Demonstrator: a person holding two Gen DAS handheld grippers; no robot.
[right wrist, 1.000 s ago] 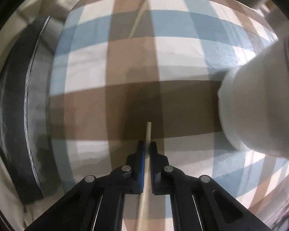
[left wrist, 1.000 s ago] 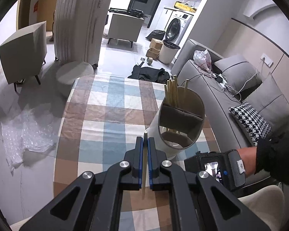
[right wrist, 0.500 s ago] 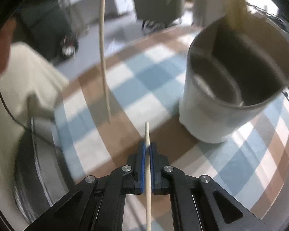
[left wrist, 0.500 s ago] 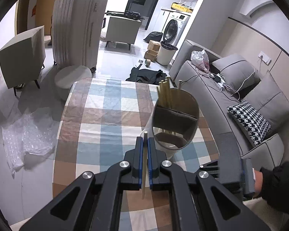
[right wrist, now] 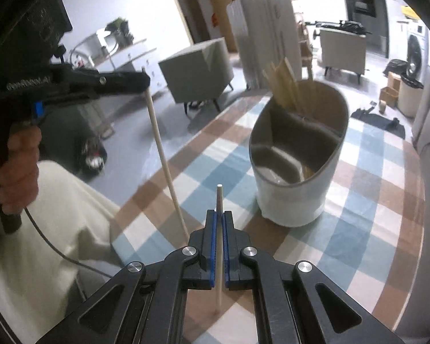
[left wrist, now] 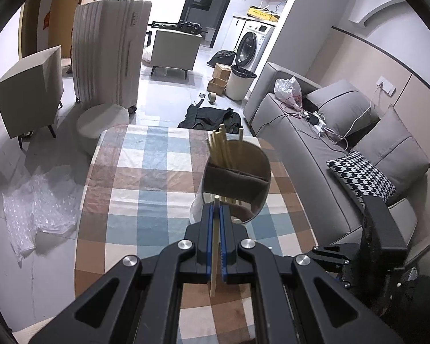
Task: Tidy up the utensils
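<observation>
I have my left gripper [left wrist: 215,223] clamped on one chopstick [left wrist: 214,258] and my right gripper [right wrist: 219,229] pinching another chopstick [right wrist: 219,246], both near-vertical for dropping into the utensil holder [right wrist: 298,154] at frame centre, whose far compartment already holds chopsticks [left wrist: 222,149].

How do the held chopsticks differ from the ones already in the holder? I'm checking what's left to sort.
The left gripper and the right gripper each clamp one chopstick in the air, outside the holder; the stored chopsticks stand bunched in its far compartment. The held ones are single and point along the fingers; the stored ones lean together. All look like plain, pale wooden sticks.
</observation>
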